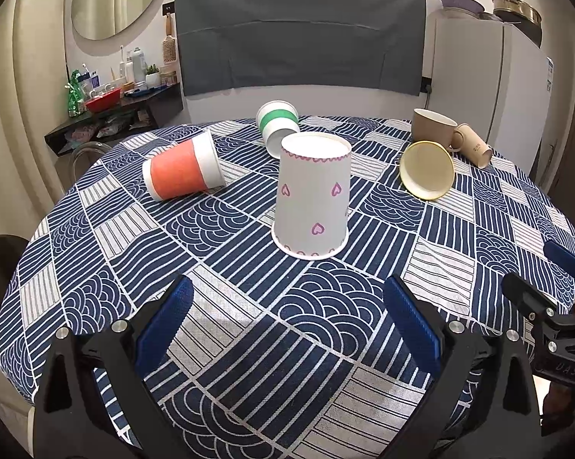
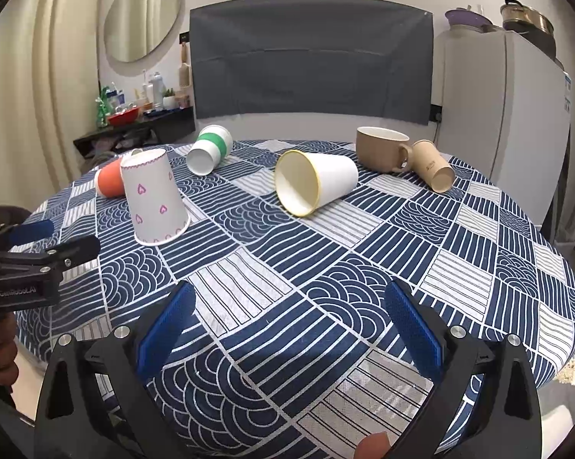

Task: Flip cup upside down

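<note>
Both grippers spread wide, holding nothing.
Left gripper (image 1: 287, 321) and right gripper (image 2: 289, 325) hang over the table's (image 1: 249, 344) near edge; heart-print cup (image 1: 312, 197) stands mouth-down mid-table, partly hiding the orange cup (image 2: 111, 183) from the right.

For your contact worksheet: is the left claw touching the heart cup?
Apart. The left wrist view shows patterned tablecloth between the open left claw and the heart cup.

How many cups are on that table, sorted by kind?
Paper cups lying on their side: 4 (orange cup, green-striped cup, yellow-rimmed cup, brown paper cup)
Paper cups standing upside down: 1 (heart-pattern cup)
Ceramic mugs standing upright: 1 (brown mug)
Total: 6
</note>
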`<action>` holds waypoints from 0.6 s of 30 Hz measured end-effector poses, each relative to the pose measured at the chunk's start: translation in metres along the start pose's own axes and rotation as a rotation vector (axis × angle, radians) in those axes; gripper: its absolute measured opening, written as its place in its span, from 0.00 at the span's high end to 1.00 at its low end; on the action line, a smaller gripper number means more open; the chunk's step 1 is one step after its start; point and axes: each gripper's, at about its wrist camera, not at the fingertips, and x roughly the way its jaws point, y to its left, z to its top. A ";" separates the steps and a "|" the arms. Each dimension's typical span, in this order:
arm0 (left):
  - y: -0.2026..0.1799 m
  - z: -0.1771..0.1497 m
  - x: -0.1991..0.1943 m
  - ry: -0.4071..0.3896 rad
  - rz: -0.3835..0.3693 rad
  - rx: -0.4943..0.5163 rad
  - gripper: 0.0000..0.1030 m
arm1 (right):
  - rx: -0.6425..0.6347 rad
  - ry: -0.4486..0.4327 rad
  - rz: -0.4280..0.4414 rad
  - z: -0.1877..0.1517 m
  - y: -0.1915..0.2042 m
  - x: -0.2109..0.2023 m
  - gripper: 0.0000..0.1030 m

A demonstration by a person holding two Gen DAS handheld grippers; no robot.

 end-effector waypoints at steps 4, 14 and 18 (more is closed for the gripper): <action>-0.004 -0.001 0.000 -0.001 0.002 0.014 0.06 | -0.008 -0.006 0.002 0.000 0.001 -0.001 0.08; -0.005 0.000 0.000 -0.004 -0.018 0.008 0.06 | -0.009 -0.006 0.001 0.001 0.000 -0.002 0.08; -0.003 0.000 0.002 0.011 -0.024 -0.012 0.06 | -0.017 -0.010 0.001 0.002 0.001 -0.003 0.08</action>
